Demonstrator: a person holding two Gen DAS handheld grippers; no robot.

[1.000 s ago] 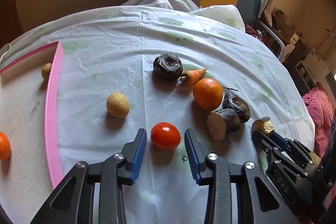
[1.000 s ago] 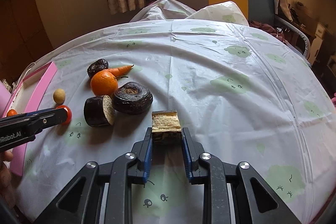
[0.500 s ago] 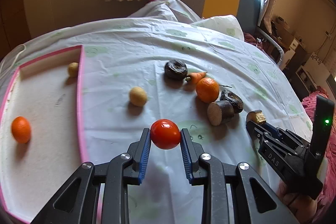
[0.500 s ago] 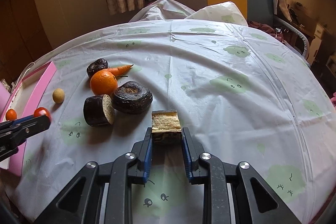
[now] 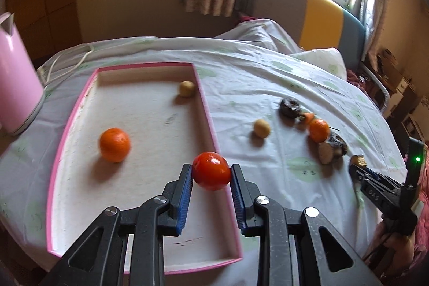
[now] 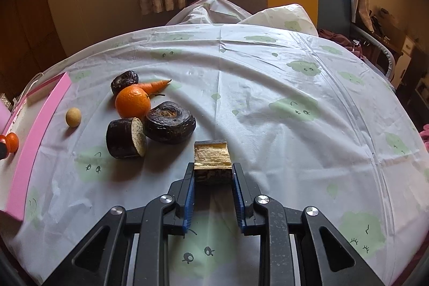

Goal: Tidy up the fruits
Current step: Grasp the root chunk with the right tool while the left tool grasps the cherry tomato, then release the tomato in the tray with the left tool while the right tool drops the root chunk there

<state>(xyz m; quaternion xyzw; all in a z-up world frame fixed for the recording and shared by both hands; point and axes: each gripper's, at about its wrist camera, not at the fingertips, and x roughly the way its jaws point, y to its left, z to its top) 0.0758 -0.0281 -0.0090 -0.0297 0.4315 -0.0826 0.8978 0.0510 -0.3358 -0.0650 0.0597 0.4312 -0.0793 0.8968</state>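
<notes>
While L gripper (image 5: 211,172) is clamping the tomato (image 5: 211,170) above the pink tray's (image 5: 70,122) right rim, tray is holding an orange (image 5: 114,144) & a small tan fruit (image 5: 186,88). R gripper (image 6: 212,173) is pinching a cut chunk (image 6: 212,160) w/ jaws near-closed.

- pink kettle (image 5: 16,82): cut off by left edge in left wrist view, top spout only partly seen
- pink tray (image 6: 40,122): mostly outside right wrist view, near corner cropped
- left gripper (image 6: 2,148): only a dark tip at left edge
- carrot (image 5: 308,118): blurred, mostly hidden behind orange (image 5: 319,130)
</notes>
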